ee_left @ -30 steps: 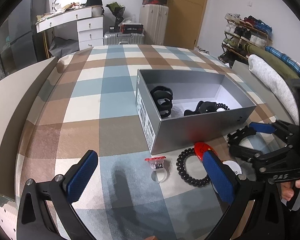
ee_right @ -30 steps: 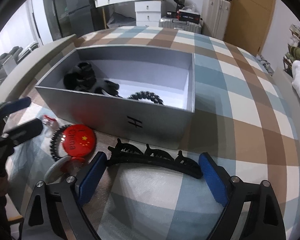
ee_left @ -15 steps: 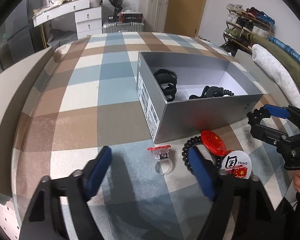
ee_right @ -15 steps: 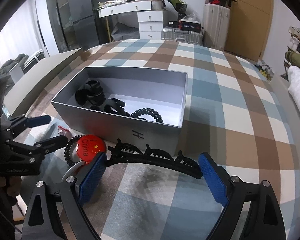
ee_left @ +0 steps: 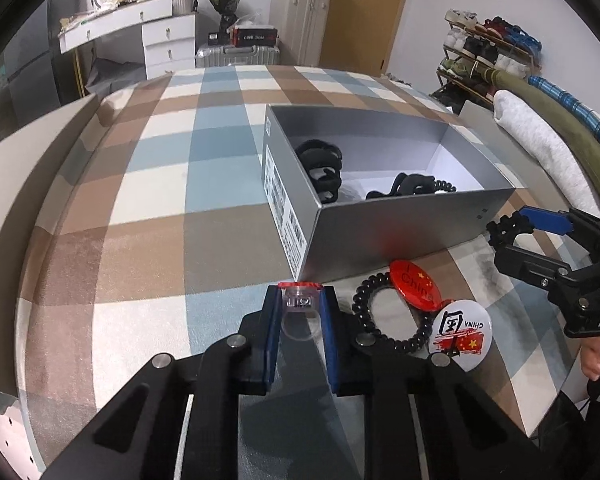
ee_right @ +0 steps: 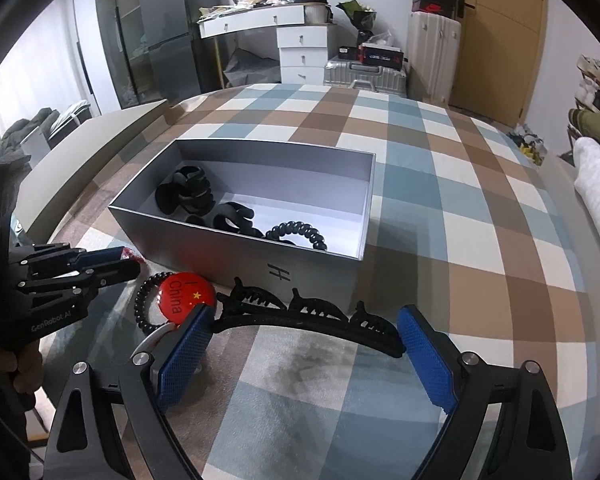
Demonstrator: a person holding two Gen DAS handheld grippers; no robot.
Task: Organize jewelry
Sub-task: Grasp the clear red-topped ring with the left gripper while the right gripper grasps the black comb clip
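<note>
My left gripper point(ee_left: 300, 304) is shut on a clear ring with a red top point(ee_left: 300, 312), just in front of the grey box point(ee_left: 380, 236). A black coil hair tie point(ee_left: 384, 316), a red China badge point(ee_left: 414, 286) and a white badge point(ee_left: 460, 330) lie to its right. The box point(ee_right: 312, 268) holds black hair clips point(ee_right: 188, 196) and a coil tie point(ee_right: 300, 234). My right gripper point(ee_right: 304, 328) is open around a long black hair clip point(ee_right: 308, 312) on the cloth. The left gripper also shows in the right wrist view point(ee_right: 112, 266).
The checked cloth point(ee_right: 440, 208) covers the table. A beige board point(ee_left: 16, 184) lies along the left edge. Rolled fabrics point(ee_left: 540, 136) lie at the right. Drawers, suitcases and a shoe rack stand behind.
My left gripper moved forward and closed on the clear ring. The right wrist view pulled back and up a little; its fingers stay open around the long clip.
</note>
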